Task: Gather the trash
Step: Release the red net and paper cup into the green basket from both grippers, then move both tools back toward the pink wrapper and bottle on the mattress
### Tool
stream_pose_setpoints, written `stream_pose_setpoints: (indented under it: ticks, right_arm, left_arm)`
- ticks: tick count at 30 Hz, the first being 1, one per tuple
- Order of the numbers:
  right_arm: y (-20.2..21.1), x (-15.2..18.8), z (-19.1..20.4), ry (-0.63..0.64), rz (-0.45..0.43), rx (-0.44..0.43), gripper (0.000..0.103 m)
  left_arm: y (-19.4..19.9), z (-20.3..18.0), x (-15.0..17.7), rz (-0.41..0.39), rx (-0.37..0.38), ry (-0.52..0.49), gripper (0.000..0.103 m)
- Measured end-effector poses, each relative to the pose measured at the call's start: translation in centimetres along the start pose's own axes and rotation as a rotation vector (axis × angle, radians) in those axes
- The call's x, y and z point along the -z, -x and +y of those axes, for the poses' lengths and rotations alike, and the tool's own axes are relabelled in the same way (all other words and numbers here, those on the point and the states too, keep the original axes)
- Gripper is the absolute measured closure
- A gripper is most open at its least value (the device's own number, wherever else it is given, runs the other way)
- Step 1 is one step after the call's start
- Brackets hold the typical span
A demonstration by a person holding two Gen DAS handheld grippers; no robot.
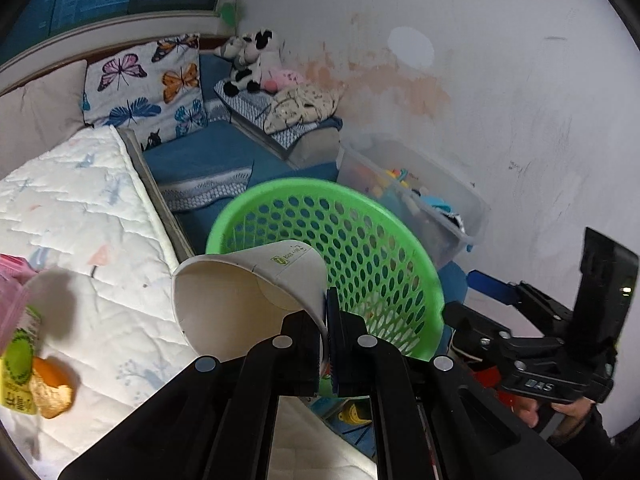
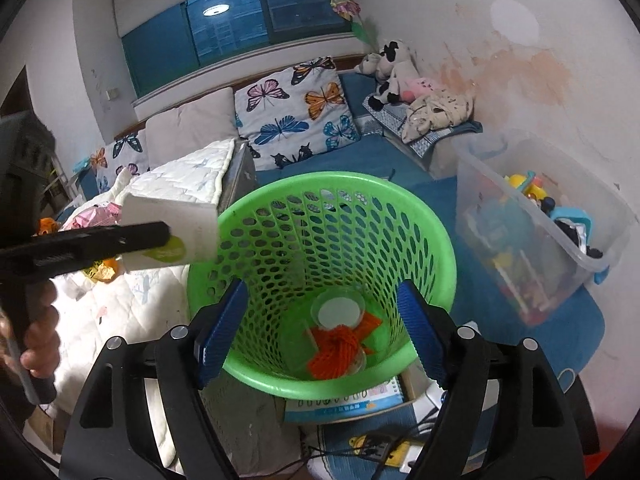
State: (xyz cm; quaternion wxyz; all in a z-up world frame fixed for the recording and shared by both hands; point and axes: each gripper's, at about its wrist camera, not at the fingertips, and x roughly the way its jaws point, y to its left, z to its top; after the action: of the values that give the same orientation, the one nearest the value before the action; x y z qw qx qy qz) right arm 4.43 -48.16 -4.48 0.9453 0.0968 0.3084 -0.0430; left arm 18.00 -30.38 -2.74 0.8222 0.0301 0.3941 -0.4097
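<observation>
My left gripper [image 1: 326, 330] is shut on the rim of a white paper cup [image 1: 248, 292], held tilted just left of the green mesh basket [image 1: 384, 248]. In the right wrist view the cup [image 2: 176, 226] hangs at the basket's [image 2: 424, 216] left rim. My right gripper [image 2: 320, 332] is open and empty over the basket's mouth. A clear plastic cup [image 2: 340, 314] and orange netting [image 2: 338, 346] lie in the basket's bottom. On the white quilt [image 1: 80, 216] lie orange peel [image 1: 50, 384], a green-labelled carton [image 1: 18, 364] and a pink wrapper [image 1: 10, 292].
A clear toy bin [image 2: 548, 232] stands right of the basket by the stained wall. Butterfly cushions [image 2: 296, 104], plush toys [image 2: 392, 68] and a blue mat [image 2: 368, 160] lie behind. A book [image 2: 348, 402] and cables lie on the floor below the basket.
</observation>
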Motion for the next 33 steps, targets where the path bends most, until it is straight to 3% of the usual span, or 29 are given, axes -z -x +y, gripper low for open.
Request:
stream_pose_setpoints:
  ticks: [6, 14, 20, 33]
  right_arm:
    - [0.3, 0.3, -0.3, -0.011, 0.0, -0.001, 0.026]
    - [0.5, 0.2, 0.0, -0.019, 0.001, -0.021, 0.026]
    - [0.4, -0.1, 1.8, 0.002, 0.003, -0.067, 0.022]
    - [-1.4, -2.2, 9.3, 0.104, 0.017, -0.235, 0.015]
  left_arm:
    - [-1.4, -0.5, 0.5, 0.027, -0.003, -0.004, 0.09]
    - [0.1, -0.5, 1.0, -0.006, -0.012, -0.007, 0.055]
    - [2.8, 0.9, 1.8, -0.041, -0.051, 0.016, 0.053]
    - [10.8, 7.6, 5.2, -0.122, -0.229, 0.142, 0.043]
